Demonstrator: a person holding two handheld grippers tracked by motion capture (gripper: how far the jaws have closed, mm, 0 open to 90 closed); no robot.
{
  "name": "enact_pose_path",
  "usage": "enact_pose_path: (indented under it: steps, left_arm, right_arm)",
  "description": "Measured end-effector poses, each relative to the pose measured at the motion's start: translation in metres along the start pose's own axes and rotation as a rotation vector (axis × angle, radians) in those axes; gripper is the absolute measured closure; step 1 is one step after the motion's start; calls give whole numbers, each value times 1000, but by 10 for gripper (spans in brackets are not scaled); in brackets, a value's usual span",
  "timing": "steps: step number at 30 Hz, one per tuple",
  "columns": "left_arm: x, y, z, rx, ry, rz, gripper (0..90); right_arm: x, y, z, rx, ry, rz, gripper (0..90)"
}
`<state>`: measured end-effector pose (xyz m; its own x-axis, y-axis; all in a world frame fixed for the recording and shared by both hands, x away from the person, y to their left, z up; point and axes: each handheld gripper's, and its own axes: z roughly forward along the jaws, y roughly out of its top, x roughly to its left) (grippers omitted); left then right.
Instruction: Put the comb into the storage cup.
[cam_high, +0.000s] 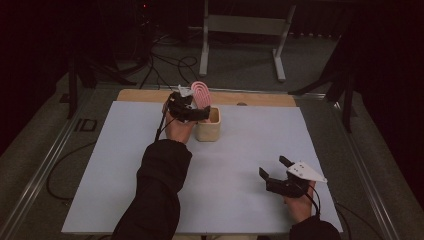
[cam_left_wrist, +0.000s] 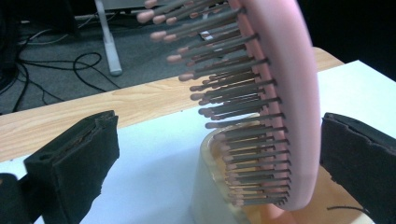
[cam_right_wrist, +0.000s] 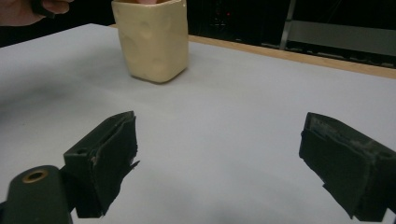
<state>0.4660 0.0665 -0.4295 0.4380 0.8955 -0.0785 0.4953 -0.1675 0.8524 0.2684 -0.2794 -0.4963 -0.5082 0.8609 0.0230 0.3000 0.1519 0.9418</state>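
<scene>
Up near the table's (cam_high: 125, 165) far edge, the pink hairbrush (cam_high: 202, 94) stands upright in the cream cup (cam_high: 208, 127). Left gripper (cam_left_wrist: 219, 154) jaws stand wide around the brush, not pressing. Right gripper (cam_high: 274, 169) rests wide open near the near right corner.

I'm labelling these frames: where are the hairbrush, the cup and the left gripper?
hairbrush (cam_left_wrist: 285, 88): left gripper view, pink back edge.
cup (cam_right_wrist: 154, 44): right gripper view, front wall.
left gripper (cam_high: 204, 111): high view, between its tips.

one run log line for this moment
left hand-held gripper: open around hairbrush | hairbrush: standing in cup | right hand-held gripper: open, nothing held
</scene>
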Motion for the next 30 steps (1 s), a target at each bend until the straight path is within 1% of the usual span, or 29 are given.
enact_pose_path:
  steps: [5, 6, 8, 10, 14, 16, 17, 22, 24, 28, 30]
  left_arm:
    - [-1, 1, -5, -4, -6, 2, 0]
    - [-1, 2, -7, -12, -7, 1, 0]
    - [0, 2, -11, -36, -16, -17, 0]
    - [2, 3, -14, -39, -25, -27, 0]
    - [5, 3, -21, -40, -29, -25, 0]
    - [4, 4, -25, -36, -35, -6, 0]
    - [3, 4, -27, -33, -35, 12, 0]
    - [-1, 5, -39, -34, -53, 70, 0]
    - [-1, 5, -44, -35, -59, 81, 0]
    - [1, 3, -54, -40, -87, 92, 0]
    - [1, 1, -58, -38, -100, 114, 0]
  right_arm:
    - [0, 0, 0, 1, 2, 0, 110]
    - [0, 0, 0, 1, 2, 0, 110]
    - [0, 0, 0, 1, 1, 0, 110]
    - [0, 0, 0, 1, 3, 0, 110]
    - [0, 0, 0, 1, 4, 1, 110]
    - [0, 0, 0, 1, 3, -1, 110]
    - [0, 0, 0, 1, 4, 0, 110]
    - [1, 0, 1, 2, 4, -2, 110]
    - [2, 0, 1, 2, 6, -3, 110]
    - [2, 0, 1, 2, 5, -2, 110]
    - [2, 0, 1, 2, 5, -2, 110]
